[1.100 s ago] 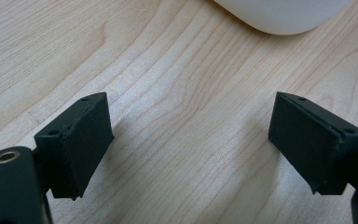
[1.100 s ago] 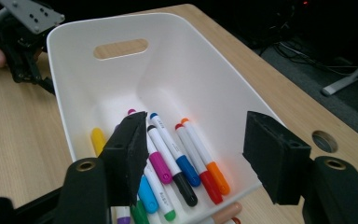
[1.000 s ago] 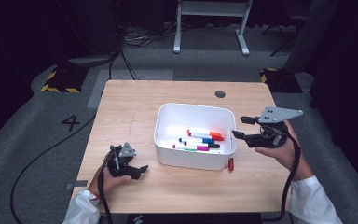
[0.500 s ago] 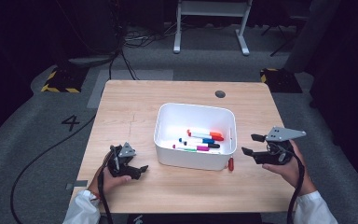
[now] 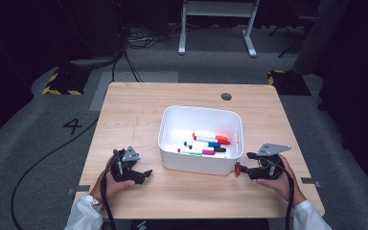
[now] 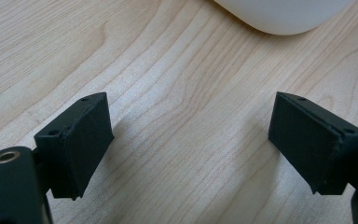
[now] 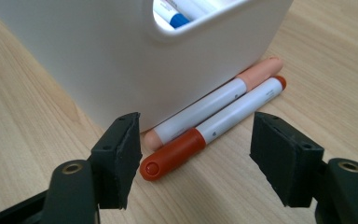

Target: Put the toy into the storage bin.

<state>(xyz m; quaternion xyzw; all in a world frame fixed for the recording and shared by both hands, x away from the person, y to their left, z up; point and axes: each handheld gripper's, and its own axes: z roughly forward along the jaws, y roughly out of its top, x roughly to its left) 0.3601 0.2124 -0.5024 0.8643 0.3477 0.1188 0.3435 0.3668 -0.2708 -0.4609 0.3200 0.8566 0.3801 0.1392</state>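
The right gripper [image 7: 193, 156], jaws just opened wide and empty, straddled the red marker [image 7: 209, 136] lying beside the bin [image 7: 98, 60]; closing on it seemed next. The left gripper [image 6: 189, 149] rested open, empty.

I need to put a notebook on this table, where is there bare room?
The wide wooden stretch of the table left of the white bin, beyond the left gripper, is bare. It is crowded at the bin's near right corner: two markers lie against it, between the right gripper's open jaws.
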